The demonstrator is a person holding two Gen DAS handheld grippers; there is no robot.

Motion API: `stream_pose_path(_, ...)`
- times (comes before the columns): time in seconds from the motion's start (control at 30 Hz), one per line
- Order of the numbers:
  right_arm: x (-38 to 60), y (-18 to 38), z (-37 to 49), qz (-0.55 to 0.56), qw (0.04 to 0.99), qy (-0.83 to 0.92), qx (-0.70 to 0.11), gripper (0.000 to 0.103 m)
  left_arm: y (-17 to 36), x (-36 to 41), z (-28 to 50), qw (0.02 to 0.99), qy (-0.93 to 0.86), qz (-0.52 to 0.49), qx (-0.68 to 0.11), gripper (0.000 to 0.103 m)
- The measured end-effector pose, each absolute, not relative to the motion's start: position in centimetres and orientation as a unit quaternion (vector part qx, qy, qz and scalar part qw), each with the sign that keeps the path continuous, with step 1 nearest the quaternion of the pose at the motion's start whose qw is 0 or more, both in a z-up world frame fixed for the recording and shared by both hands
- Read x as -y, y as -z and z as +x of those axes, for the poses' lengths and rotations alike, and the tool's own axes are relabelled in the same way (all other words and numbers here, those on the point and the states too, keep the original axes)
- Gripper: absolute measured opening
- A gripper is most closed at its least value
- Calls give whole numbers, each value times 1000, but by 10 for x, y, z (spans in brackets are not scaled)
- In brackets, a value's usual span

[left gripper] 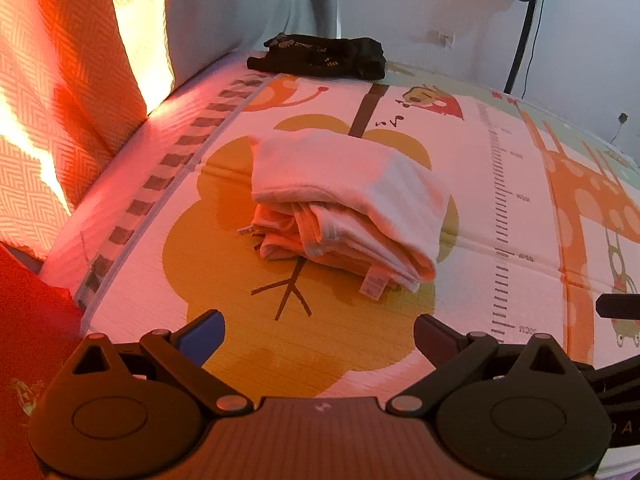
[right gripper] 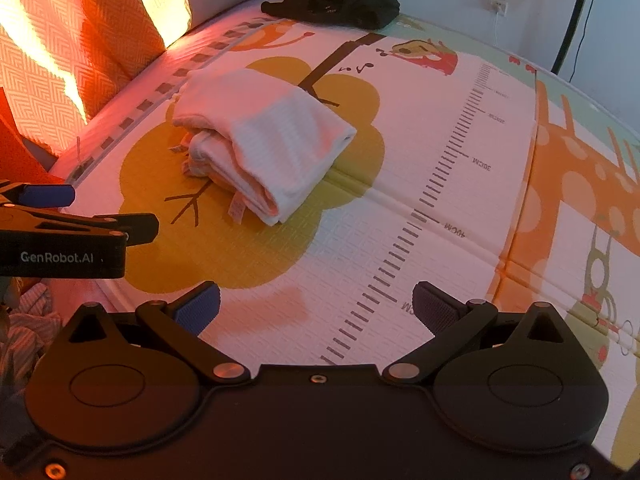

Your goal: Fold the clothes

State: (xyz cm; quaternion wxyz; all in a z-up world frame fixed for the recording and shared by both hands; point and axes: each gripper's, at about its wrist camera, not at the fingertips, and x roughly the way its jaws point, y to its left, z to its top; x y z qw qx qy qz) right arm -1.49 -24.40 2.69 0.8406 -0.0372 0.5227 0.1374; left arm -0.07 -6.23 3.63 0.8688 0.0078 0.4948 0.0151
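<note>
Open printed play mat (left gripper: 472,216) lies bare all around the folded white cotton garment (left gripper: 344,204), the one lump mid-mat. Both sets of fingers hang spread and empty over the near edge, left gripper (left gripper: 318,336) facing the bundle with clear mat between, right gripper (right gripper: 316,306) with a wide free lane along the ruler print. Far back, a crumpled black garment (left gripper: 320,56) blocks the rear edge. Orange patterned cushions (left gripper: 60,92) wall off the left side. A black fan stand (left gripper: 520,44) rises beyond the far right corner.
</note>
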Motion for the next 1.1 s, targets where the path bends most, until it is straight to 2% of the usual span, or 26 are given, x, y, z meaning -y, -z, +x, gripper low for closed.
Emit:
stream_pose_path(0.87,246,-26,-17,-35,839,-141,-524,103,-38,69,-1,868,-2,12,-496,101)
stream_pose_path(1.1,245,-26,-16,-34,838,-140,-526,103,-37,70,-1,866,-5,14,-499,97)
